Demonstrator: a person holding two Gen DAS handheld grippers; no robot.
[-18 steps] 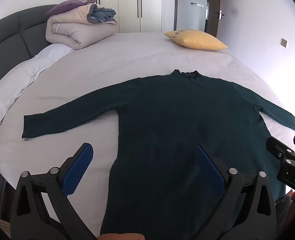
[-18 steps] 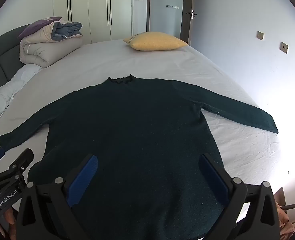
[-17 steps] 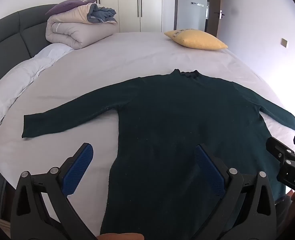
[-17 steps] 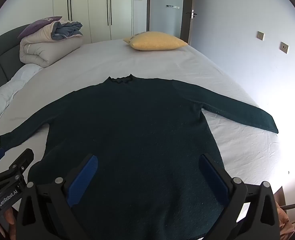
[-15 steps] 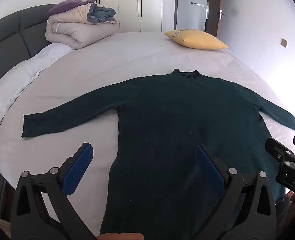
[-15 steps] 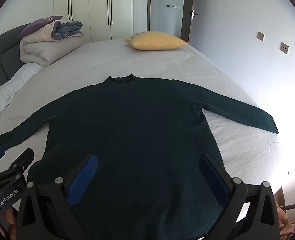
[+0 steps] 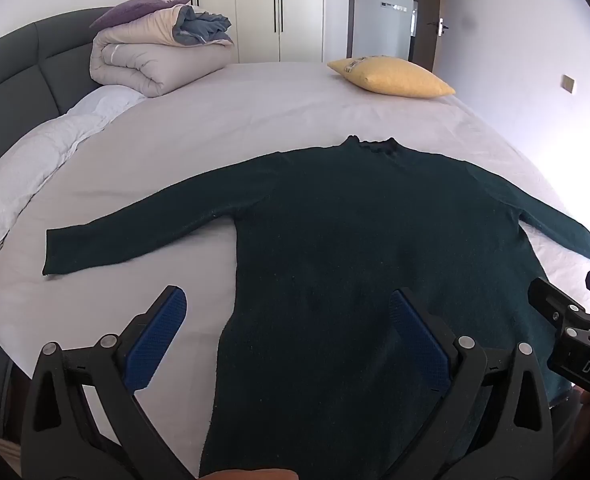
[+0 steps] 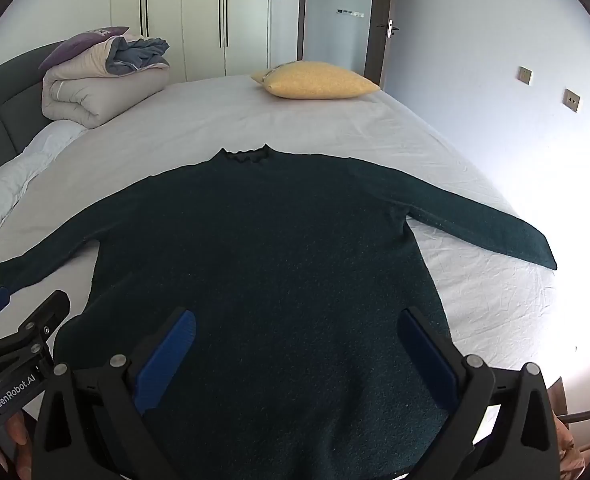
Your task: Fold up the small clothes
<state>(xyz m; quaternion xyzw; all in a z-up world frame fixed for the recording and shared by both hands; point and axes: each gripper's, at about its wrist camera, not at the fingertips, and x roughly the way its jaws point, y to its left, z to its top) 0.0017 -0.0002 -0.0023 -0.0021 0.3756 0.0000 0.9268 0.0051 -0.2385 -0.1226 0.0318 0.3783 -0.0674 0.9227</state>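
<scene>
Just one sweater (image 7: 367,248), two pillows, one duvet.

The matte black plastic left gripper (image 7: 287,336) has triangular cut-out arms, silver round screws and blue textured pads (image 7: 157,342). The matching right gripper (image 8: 295,354) is built the same — white lettering "GenRobot.AI" marks one black housing.

Bed (image 7: 255,120) with grey padded headboard (image 7: 11,76); white wardrobe doors (image 8: 199,16) behind; open doorway (image 8: 335,16); right wall overexposed, probably by window light.
</scene>
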